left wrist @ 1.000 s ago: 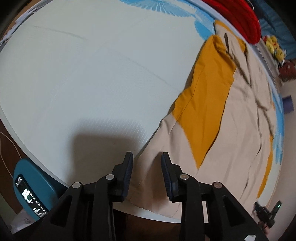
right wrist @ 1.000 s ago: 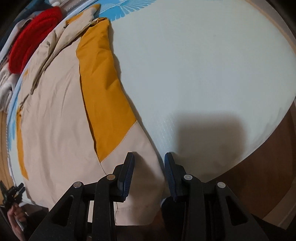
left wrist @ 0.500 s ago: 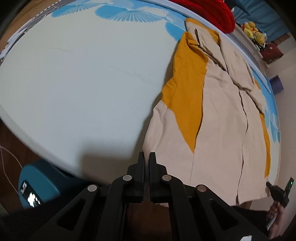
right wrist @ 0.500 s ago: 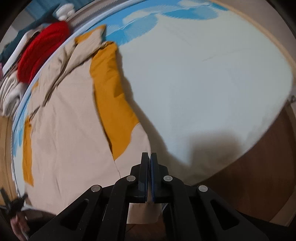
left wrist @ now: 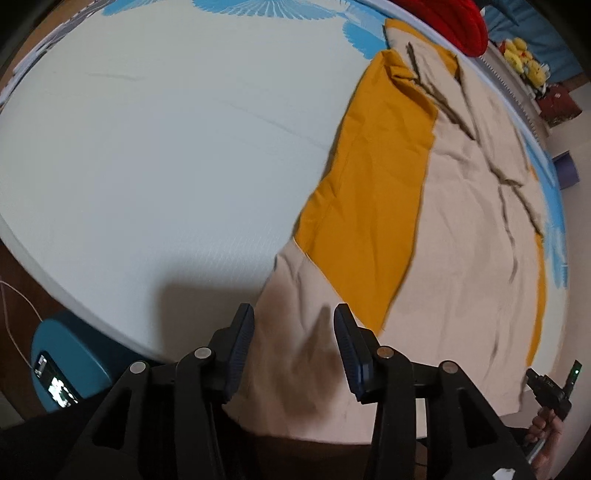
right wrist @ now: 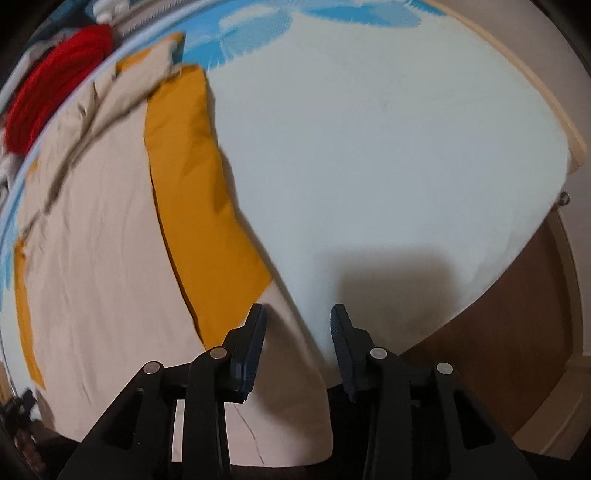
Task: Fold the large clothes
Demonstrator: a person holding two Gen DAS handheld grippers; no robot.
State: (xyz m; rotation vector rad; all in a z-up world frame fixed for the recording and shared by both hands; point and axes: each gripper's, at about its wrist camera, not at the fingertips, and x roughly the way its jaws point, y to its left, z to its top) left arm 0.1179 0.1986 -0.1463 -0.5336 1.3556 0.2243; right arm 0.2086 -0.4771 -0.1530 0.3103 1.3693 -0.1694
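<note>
Beyond the beige-and-mustard garment [left wrist: 461, 258], red fabric [left wrist: 454, 22], yellow plush toys [left wrist: 524, 55], both jaws opening, gripping nothing

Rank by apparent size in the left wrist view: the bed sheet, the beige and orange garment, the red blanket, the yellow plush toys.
1. Bed sheet
2. Beige and orange garment
3. Red blanket, partly cut off and farther away, so unsure
4. Yellow plush toys

The garment [left wrist: 461, 240] lies flat on the bed [left wrist: 166, 147], along one side edge, its hem at the near edge. Each gripper hangs over a near corner of the hem: left gripper [left wrist: 293, 341] over one, right gripper [right wrist: 297, 339] over the other. A pile [left wrist: 450, 22] lies at the bed's far edge.
</note>
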